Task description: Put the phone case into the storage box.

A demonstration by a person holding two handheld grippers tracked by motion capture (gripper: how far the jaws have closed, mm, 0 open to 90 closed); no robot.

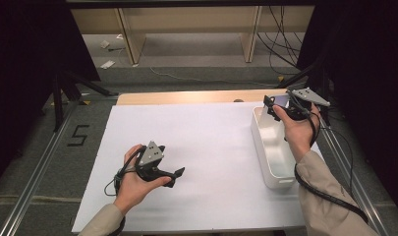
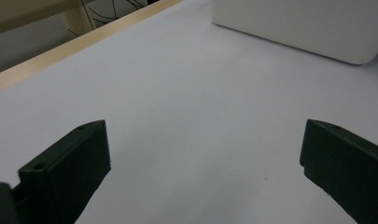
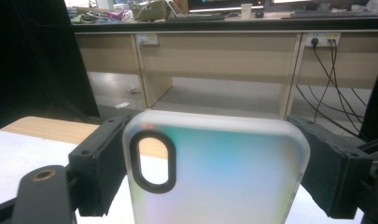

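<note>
One white table sheet (image 1: 206,162) covers the centre of the high view. One white bin (image 1: 271,147) sits at right of centre — long, open-topped. Two grippers: right gripper (image 1: 274,107) at upper right, above the bin's far end, jaws clamped on the sides of one translucent phone case (image 3: 214,172), case held upright; left gripper (image 1: 176,176) at lower left, jaws wide apart, nothing between them — low over bare sheet.

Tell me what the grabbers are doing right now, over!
Right gripper shut on phone case, above white bin. Left gripper open, empty, low over the white sheet. Nothing in the way.
</note>
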